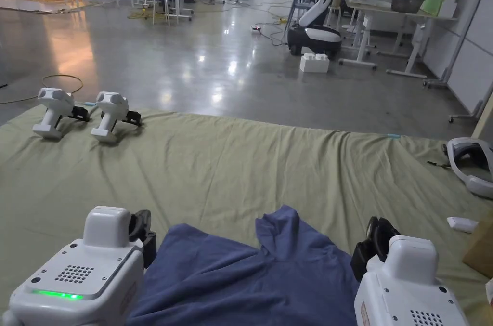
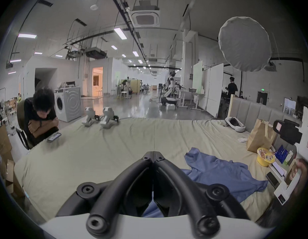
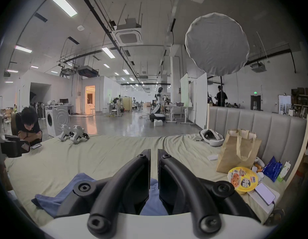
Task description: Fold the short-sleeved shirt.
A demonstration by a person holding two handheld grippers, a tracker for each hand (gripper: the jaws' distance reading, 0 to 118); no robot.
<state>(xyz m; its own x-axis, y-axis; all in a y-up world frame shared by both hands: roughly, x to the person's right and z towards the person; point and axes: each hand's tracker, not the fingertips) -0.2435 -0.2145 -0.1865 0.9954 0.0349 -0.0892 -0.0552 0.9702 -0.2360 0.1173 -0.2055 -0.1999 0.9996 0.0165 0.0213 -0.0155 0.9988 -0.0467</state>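
Note:
A blue short-sleeved shirt [image 1: 250,279] lies crumpled on the green bed sheet [image 1: 231,163], near its front edge, with one part peaked up in the middle. My left gripper [image 1: 142,230] hovers at the shirt's left edge. In the left gripper view its jaws [image 2: 153,154] are shut tip to tip with nothing between them, and the shirt [image 2: 218,172] lies to the right. My right gripper [image 1: 378,240] is at the shirt's right edge. In the right gripper view its jaws [image 3: 154,152] stand a narrow gap apart, empty, above the shirt [image 3: 51,201].
Two spare white grippers [image 1: 86,115] sit at the sheet's far left. A white headset [image 1: 472,165] lies at the right. A paper bag [image 3: 237,153], a yellow bowl [image 3: 242,179] and a phone [image 3: 265,193] crowd the padded headboard side. A person [image 2: 41,115] leans on the bed's left edge.

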